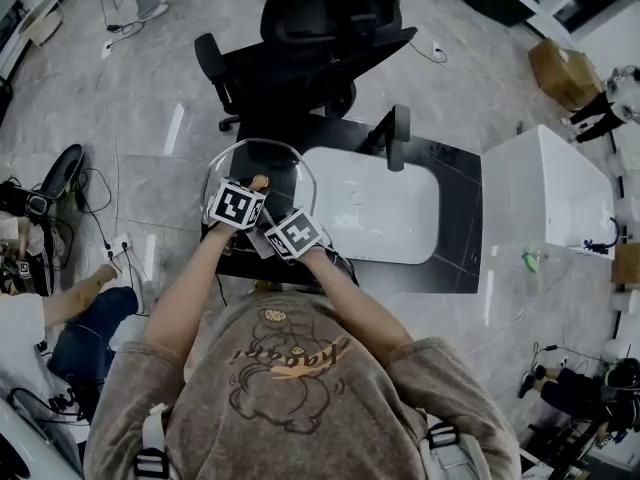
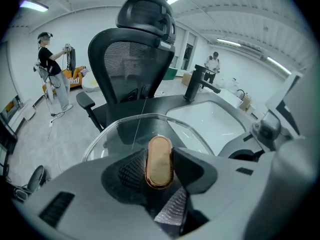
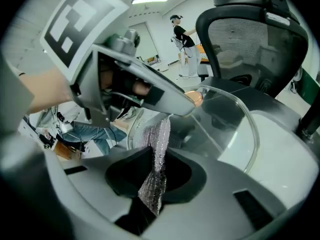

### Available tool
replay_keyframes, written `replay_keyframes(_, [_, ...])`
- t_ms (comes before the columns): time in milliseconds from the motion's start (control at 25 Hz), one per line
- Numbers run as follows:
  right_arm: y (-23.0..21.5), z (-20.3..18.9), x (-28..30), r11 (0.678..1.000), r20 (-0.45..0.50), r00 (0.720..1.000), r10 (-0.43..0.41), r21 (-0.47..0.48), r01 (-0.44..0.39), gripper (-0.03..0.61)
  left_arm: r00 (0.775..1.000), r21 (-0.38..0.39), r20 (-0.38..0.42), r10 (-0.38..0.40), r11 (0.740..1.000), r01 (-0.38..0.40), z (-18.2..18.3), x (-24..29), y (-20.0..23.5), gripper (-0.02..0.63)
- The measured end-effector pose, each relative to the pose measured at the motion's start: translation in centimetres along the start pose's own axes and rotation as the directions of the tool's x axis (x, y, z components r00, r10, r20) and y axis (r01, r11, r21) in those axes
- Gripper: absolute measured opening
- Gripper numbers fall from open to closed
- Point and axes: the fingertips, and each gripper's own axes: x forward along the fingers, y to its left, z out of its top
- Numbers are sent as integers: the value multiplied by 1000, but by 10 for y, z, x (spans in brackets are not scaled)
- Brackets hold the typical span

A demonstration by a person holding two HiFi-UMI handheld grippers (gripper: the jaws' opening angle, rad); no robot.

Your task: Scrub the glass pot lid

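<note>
The glass pot lid (image 1: 285,164) is held up over the dark counter, left of the sink. My left gripper (image 1: 254,190) is shut on its copper-coloured knob (image 2: 159,161), and the lid's clear rim (image 2: 145,118) arcs beyond the jaws. My right gripper (image 1: 272,232) sits just beside it, shut on a silvery mesh scrubbing cloth (image 3: 155,169). The cloth reaches up to the lid's near side under the left gripper's body (image 3: 125,79). In the right gripper view the glass lid (image 3: 235,119) curves away to the right. A corner of the cloth (image 2: 172,209) shows below the knob.
A white sink basin (image 1: 372,213) with a black faucet (image 1: 398,138) is set in the dark counter (image 1: 455,253). A black office chair (image 1: 310,38) stands behind it. A white cabinet (image 1: 545,208) is at the right. People stand in the background (image 2: 50,69).
</note>
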Motion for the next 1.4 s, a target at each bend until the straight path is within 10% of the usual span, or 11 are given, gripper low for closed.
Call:
replay_keyframes(240, [32, 2, 3, 992, 32, 994, 101, 67, -103, 78, 1000, 4, -6, 1, 1000, -1, 0, 0, 4, 179])
replay_keyframes(600, [20, -22, 6, 997, -54, 998, -20, -79, 16, 80, 1000, -15, -18, -26, 1000, 25, -3, 3, 1, 181])
replay_keyframes(1400, [-82, -55, -38, 987, -35, 999, 1, 163, 5, 98, 999, -9, -2, -53, 999, 53, -1, 6, -1, 184])
